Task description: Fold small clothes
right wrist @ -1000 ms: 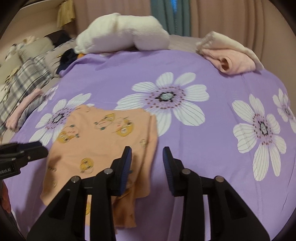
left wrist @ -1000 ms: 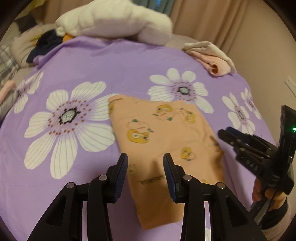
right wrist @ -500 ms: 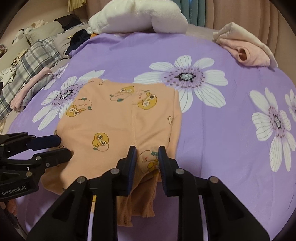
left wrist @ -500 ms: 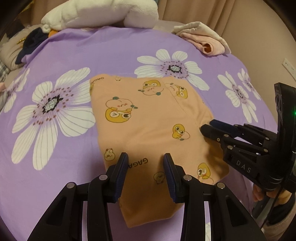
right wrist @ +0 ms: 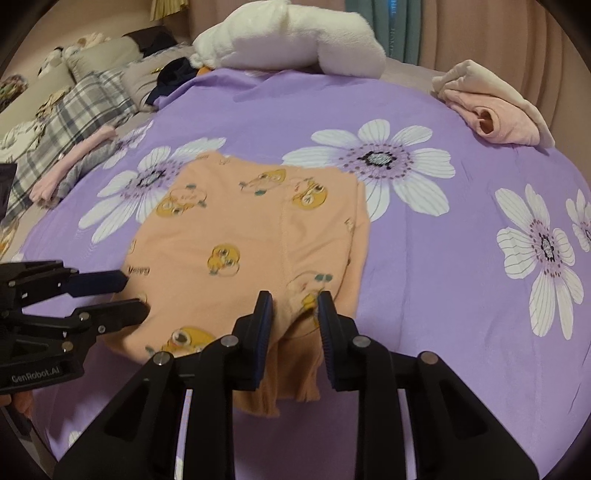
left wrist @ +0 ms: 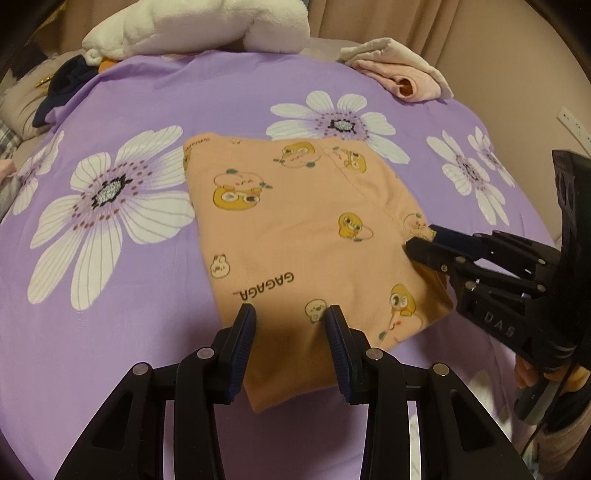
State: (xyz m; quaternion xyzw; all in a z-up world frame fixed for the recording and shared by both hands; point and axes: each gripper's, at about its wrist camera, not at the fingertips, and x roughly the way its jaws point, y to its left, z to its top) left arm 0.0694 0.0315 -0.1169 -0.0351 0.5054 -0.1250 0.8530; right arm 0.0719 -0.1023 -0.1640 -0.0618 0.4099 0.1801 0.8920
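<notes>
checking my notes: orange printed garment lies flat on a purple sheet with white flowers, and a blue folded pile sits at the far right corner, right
Not quite: the folded pile at the far right corner is pink and cream, not blue, as the right wrist view shows. The orange garment does lie flat on the purple flowered sheet.

White plush toy [right wrist: 295, 37], plaid blanket [right wrist: 74, 107], beige curtain [right wrist: 480, 29]

Beige curtains [right wrist: 480, 29] hang behind the bed's purple flowered sheet [right wrist: 424, 277].

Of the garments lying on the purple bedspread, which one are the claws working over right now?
The orange cartoon-print garment, spread flat mid-bed under both claws. The pink and cream clothes sit bundled at the far right edge, and the dark garment lies far back by the white pillow.
</notes>
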